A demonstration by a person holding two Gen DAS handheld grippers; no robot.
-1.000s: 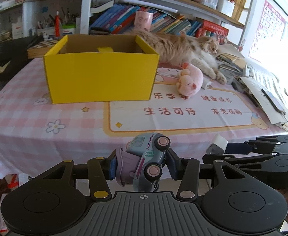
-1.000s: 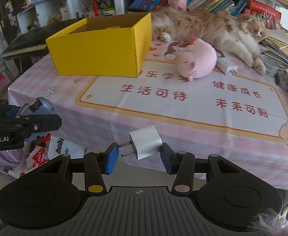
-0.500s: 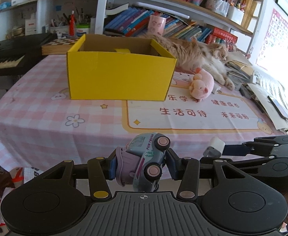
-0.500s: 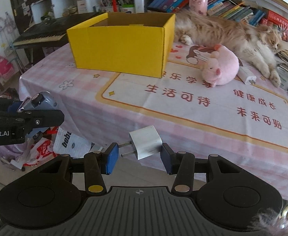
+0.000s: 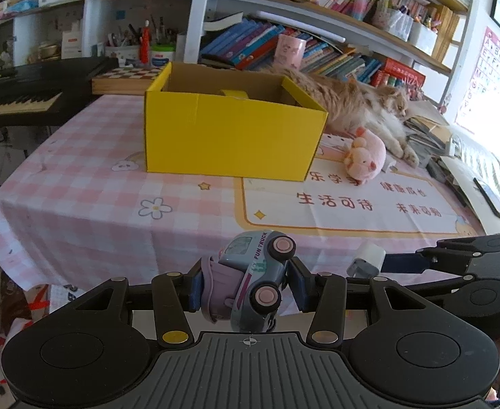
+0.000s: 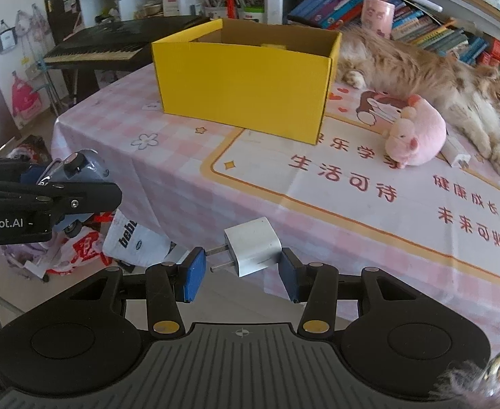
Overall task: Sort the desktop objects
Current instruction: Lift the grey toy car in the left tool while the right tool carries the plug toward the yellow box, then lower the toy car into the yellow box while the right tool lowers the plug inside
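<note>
From the left wrist view, your left gripper (image 5: 245,288) has its jaws partly closed on a small grey-blue plastic toy truck with pink wheels (image 5: 253,281), gripped nose to tail and tipped on its side, with a lilac part squeezed against the left pad. The grip looks firm, so don't tighten it. The open yellow cardboard box (image 5: 229,136) stands across the pink checked tablecloth (image 5: 89,211), well apart from the toy, which hangs just off the table's near edge. I judge the box to be where the truck goes: carry the toy high enough to clear the near wall and let go only once it is over the open top. Your right gripper (image 5: 379,262) shows at the right edge, so keep the two apart as you go in.

From the right wrist view, your right gripper (image 6: 241,267) is narrowed onto a white square plug-in charger with two metal prongs (image 6: 253,247). The right pad bears on its body and the left pad on the prong tips. That hold looks slippery, so move smoothly and avoid twisting. The fluffy ginger cat (image 6: 420,71) lies just behind the box, with a pink plush pig (image 6: 417,136) beside it. Approach from the near side and release gently.
</note>
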